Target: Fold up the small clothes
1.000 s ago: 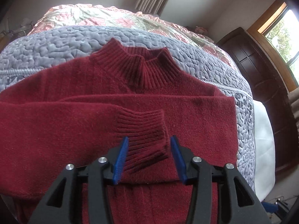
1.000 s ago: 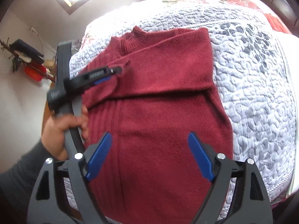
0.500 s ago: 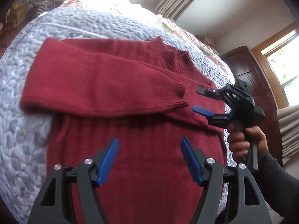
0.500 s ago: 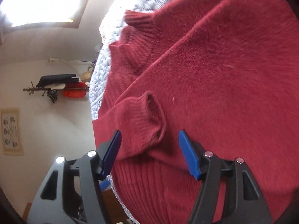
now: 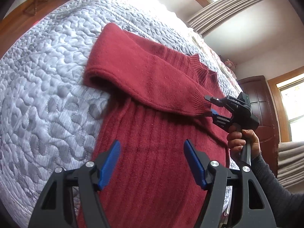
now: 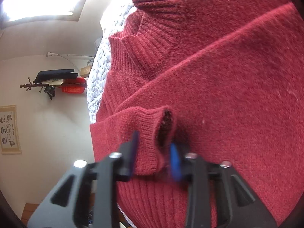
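**Right claw on the cuff, left one idle**

Landmark: the red sweater, which lay flat on the grey quilt of the bed. Left of it we saw only bare quilt. Its left sleeve was folded across the chest, fold edge at the sweater's left side, cuff ending near its right side, below the ribbed collar. We read that as a sleeve tucked in so the body could fold into a neat rectangle.

Over the sweater's lower ribbed body we held the left gripper, jaws wide apart, gripping nothing. Probably parked there to stay clear of the sleeve work.

At the sweater's right side we had the right gripper on that cuff, one finger either side of the knit. It was motion-blurred, so closing or already pinched: we cannot tell. Going for the cuff made sense: thick rib, easy to bite, pulls the whole sleeve straight. Beyond it, the hand held the handle.

Judgement: sleeve stage, body folds not yet done.
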Motion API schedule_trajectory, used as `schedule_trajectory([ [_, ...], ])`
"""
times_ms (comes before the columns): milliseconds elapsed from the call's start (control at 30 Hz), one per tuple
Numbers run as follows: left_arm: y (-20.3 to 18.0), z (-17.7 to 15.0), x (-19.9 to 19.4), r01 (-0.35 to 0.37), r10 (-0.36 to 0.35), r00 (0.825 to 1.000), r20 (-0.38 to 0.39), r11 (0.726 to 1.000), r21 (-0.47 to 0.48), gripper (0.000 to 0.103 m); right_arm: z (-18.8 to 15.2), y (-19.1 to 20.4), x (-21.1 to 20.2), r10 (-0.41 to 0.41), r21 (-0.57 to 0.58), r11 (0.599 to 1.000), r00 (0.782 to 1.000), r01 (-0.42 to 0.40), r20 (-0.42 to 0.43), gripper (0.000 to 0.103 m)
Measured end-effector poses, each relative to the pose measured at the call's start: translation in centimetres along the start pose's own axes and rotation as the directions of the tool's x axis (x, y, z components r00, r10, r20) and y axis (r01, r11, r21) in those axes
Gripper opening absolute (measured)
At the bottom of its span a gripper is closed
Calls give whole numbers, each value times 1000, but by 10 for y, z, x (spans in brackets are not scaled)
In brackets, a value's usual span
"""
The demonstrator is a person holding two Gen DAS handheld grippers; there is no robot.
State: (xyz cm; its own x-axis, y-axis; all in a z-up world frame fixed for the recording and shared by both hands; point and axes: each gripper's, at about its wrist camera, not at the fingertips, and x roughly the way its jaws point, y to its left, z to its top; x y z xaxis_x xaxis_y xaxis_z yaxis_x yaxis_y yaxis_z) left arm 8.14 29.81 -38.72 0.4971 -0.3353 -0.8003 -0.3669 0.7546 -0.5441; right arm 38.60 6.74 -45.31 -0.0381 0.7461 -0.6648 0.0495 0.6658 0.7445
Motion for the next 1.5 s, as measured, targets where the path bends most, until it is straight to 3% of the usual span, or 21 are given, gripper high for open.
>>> schedule_trajectory([
  [67, 1, 2, -1, -3, 3, 1000, 4, 1000, -3, 69, 0, 10, -3, -13, -30, 999, 1000, 13, 7, 7],
  [367, 4, 15, -15, -14, 15, 999, 48, 1000, -28, 69, 8, 62, -56, -30, -155, 987, 997, 41, 76, 6],
  [567, -2, 25, -19, -18, 19, 998, 67, 1000, -8, 69, 13, 70, -106, -46, -184, 980, 987, 74, 153, 6],
  [833, -23, 54, 0, 5, -10, 998, 67, 998, 66, 69, -1, 26, -156, -79, -124, 987, 973, 107, 215, 6],
  [1233, -53, 87, 81, 42, -19, 994, -103, 974, 224, 71, -6, -79, -155, -151, 54, 988, 965, 143, 216, 6],
  [1300, -50, 86, 97, 31, 2, 990, -138, 971, 235, 71, -5, -87, -148, -159, 63, 987, 966, 149, 202, 11],
  [1333, -48, 85, 104, 27, 10, 988, -153, 971, 238, 71, -5, -91, -147, -162, 72, 986, 966, 151, 200, 18],
  [1367, -46, 84, 109, 21, 18, 987, -162, 971, 236, 71, -6, -94, -148, -157, 82, 986, 967, 143, 199, 35],
  [1400, -45, 82, 111, 21, 19, 986, -167, 972, 235, 71, -7, -95, -151, -144, 84, 988, 966, 128, 214, 42],
  [1500, -46, 80, 110, 25, 13, 987, -162, 972, 232, 71, -6, -96, -155, -143, 85, 988, 965, 127, 221, 45],
])
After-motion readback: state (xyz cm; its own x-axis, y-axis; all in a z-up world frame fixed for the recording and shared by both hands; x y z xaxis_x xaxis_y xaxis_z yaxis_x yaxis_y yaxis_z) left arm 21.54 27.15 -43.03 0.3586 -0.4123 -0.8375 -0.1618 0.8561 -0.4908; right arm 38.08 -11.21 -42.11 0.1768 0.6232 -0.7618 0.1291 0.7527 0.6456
